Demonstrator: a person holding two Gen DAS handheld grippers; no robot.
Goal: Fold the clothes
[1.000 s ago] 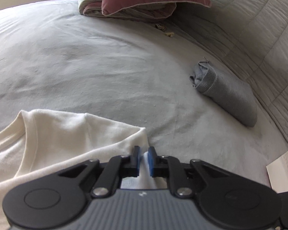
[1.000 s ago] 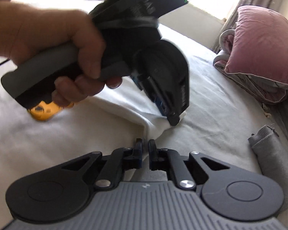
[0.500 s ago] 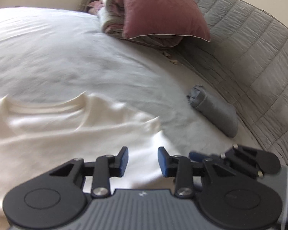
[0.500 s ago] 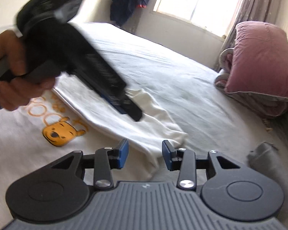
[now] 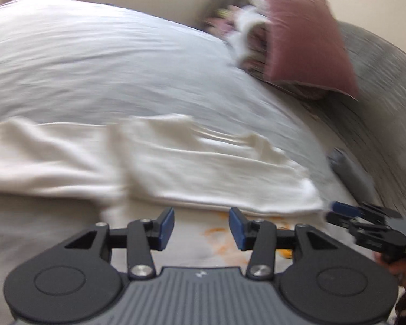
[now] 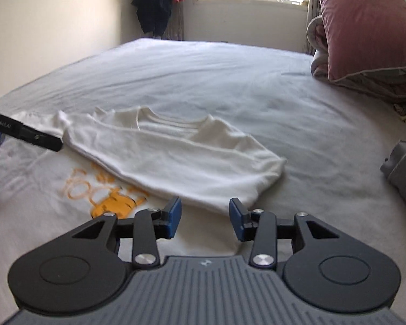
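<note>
A cream T-shirt (image 6: 176, 157) with an orange cartoon print (image 6: 113, 203) lies on the bed, its upper part with the sleeves folded over the body. It also shows blurred in the left wrist view (image 5: 203, 168). My right gripper (image 6: 204, 218) is open and empty, just above the shirt's near edge. My left gripper (image 5: 201, 227) is open and empty over the shirt. The left gripper's tip shows at the left of the right wrist view (image 6: 38, 138). The right gripper shows at the right of the left wrist view (image 5: 365, 222).
A rolled grey garment (image 6: 403, 173) lies on the bed at the right. A pink pillow (image 6: 365, 27) sits on folded bedding at the head. A grey quilted headboard (image 5: 387, 108) runs along the right. The white sheet (image 6: 216, 75) spreads beyond the shirt.
Both grippers were shut on the shirt's sleeve a second ago. They have opened, let go and drawn back. The folded sleeve now lies flat on the shirt.
</note>
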